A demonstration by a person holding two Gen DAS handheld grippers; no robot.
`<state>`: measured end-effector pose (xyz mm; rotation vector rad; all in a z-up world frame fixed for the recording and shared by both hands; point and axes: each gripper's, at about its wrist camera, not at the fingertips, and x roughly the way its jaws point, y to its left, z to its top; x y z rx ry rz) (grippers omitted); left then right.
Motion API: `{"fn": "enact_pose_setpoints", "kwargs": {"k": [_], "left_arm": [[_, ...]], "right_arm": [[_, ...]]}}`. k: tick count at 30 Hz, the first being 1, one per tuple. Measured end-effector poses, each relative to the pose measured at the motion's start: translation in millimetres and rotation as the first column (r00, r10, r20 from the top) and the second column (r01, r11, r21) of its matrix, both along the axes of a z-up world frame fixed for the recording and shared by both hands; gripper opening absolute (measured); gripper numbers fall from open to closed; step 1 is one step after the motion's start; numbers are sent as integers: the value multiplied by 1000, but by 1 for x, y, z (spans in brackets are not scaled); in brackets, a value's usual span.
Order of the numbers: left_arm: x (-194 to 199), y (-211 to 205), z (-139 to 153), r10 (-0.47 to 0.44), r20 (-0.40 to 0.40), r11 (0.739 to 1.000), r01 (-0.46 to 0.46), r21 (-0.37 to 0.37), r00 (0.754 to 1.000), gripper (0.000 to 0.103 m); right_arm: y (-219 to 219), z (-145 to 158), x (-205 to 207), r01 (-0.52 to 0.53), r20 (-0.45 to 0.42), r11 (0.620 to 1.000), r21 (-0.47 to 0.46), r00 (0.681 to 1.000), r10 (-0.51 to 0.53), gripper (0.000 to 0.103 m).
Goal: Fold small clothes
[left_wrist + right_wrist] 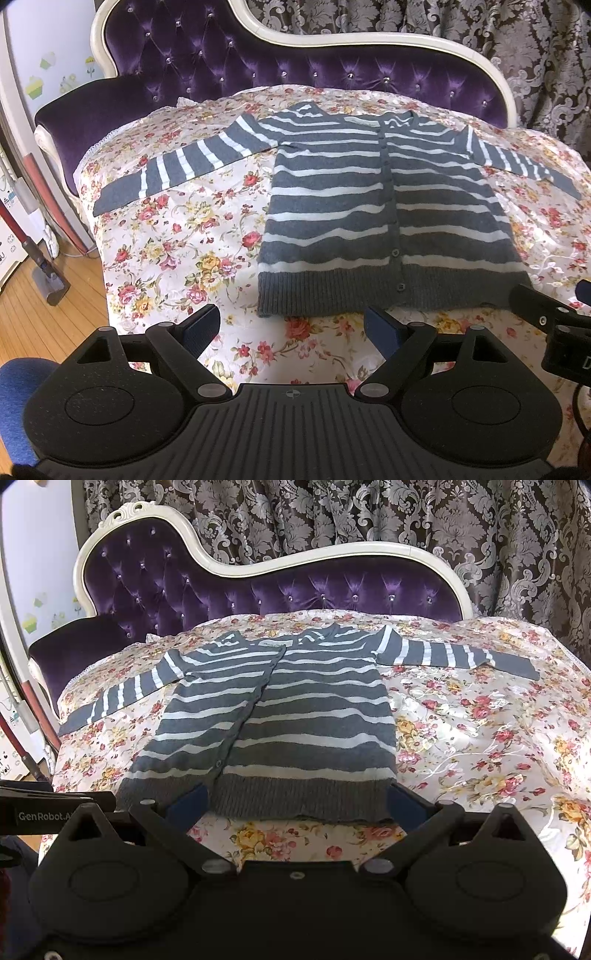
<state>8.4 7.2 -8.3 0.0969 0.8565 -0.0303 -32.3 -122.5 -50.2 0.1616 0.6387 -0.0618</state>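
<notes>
A small grey cardigan with white stripes point(388, 206) lies flat and buttoned on a floral cover point(177, 236), sleeves spread out to both sides. It also shows in the right wrist view point(273, 716). My left gripper point(291, 328) is open and empty, just short of the cardigan's ribbed hem, towards its left corner. My right gripper point(295, 805) is open and empty, its fingertips at the hem's right half. The right gripper also shows at the right edge of the left wrist view point(546, 314).
The cover point(480, 738) lies on a purple tufted chaise with a white frame point(258, 62). Patterned curtains point(369, 517) hang behind. A wooden floor and a vacuum cleaner point(40, 258) are at the left. The cover's left edge drops off near the floor.
</notes>
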Motion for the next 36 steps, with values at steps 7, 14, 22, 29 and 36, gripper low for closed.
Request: {"fn": "enact_pose_setpoints", "kwargs": {"k": [7,14,22,29,36], "left_arm": [[5,0,-4,0,-14,1000,0,-1,1000,85],[13,1,-9,-1,-33,1000,1,-1,999,85],[31,2,-17,-21,-40,1000,21,-13,999,85],[63,0,-13,-65,-17,997,64,-42,998,85],[114,-10,-11,-127,-8,991,127,-30,992,85]], "right_arm": [[1,-4,4,-4,-16,1000,1,1000,4,102],[3,-8,14,-13,-37,1000,-2,999,13,102],[-2,-15,34,-33,-75,999,43,997,36,102],[-35,-17,67,-36,-114,969,244,991,65,102],[-104,-1,110,59,-88,936,348,996,-30,102]]}}
